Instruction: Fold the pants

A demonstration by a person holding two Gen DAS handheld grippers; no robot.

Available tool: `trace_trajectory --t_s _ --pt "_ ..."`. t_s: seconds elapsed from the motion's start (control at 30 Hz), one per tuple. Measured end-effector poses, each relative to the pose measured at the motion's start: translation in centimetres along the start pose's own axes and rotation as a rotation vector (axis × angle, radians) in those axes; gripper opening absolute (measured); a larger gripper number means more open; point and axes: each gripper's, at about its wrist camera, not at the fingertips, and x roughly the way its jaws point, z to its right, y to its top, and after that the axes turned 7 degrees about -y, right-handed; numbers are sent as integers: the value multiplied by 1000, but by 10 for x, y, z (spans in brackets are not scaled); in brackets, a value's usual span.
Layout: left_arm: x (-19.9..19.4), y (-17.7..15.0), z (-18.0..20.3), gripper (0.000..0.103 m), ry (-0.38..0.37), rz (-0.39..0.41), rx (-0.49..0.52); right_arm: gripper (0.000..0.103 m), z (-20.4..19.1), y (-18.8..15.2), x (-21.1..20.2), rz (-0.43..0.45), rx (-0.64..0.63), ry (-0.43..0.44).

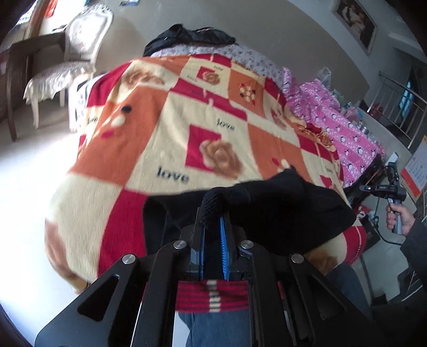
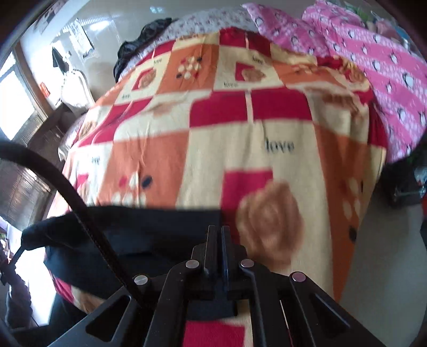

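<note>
Black pants [image 1: 267, 202] bunched at bed's [image 1: 165, 112] 6 o'clock edge; left gripper [image 1: 213, 224] pinching fabric fold; right gripper [image 2: 218, 235] pressed together at pants' hem, hold uncertain; folding looks early, unfinished.

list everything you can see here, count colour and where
pants: one, black, near edge of the bed
blanket: one, orange, red and cream checks with roses, spread over the bed
quilt: one, pink patterned, along the bed's right side
dark garment: one, black, heaped at the far end
chair: one, white, left of the bed
picture: one, framed, on the far wall
left tongs: black with blue pads, shut on a pants fold
right tongs: black, shut at the pants' edge; whether cloth is pinched is unclear
hand: one, holding the right tongs' handle
</note>
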Motion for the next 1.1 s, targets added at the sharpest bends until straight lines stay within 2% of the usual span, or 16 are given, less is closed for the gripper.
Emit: trace_trajectory --t_s 0.1,0.13,0.17,0.2,0.23,0.3,0.43,0.6,0.7,0.8,0.83,0.87,0.9,0.97,1.0,1.1 --pt "6 -8 -5 8 9 3 -35 9 18 -7 11 -21 241 201" --pt "8 -9 -5 8 15 5 -41 23 23 -9 20 -49 334 255" --pt "10 -9 -6 8 21 9 -46 44 24 -9 30 -89 410 280" --pt "12 -11 -7 8 23 13 -56 49 24 -11 40 -121 474 299" --pt "13 -13 -9 8 18 11 -66 49 22 -13 49 -150 517 297" --pt "16 -18 -12 8 14 6 -85 49 18 -18 57 -200 558 251" --pt "19 -24 -19 8 -3 0 -109 49 17 -40 60 -212 693 425" --pt "21 -21 -24 8 -26 3 -144 49 9 -58 76 -268 705 321" --pt "22 -20 -28 9 -28 -10 -168 49 13 -64 96 -250 772 350" --pt "20 -19 -30 14 -33 -18 -192 49 10 -62 114 -190 765 378" --pt "18 -19 -31 20 -35 -16 -202 48 9 -61 113 -161 754 379" --pt "15 -19 -33 28 -42 -15 -220 35 8 -60 111 -128 728 352" --pt "12 -20 -36 34 -43 -15 -239 28 4 -57 107 -97 680 319" --pt "5 -21 -43 61 -44 -9 -304 14 -5 -55 98 -56 592 263" --pt "-1 -23 -50 65 -61 2 -356 12 -11 -53 91 -32 534 217" --pt "-12 -27 -61 67 -112 25 -488 11 -18 -49 74 32 440 170"
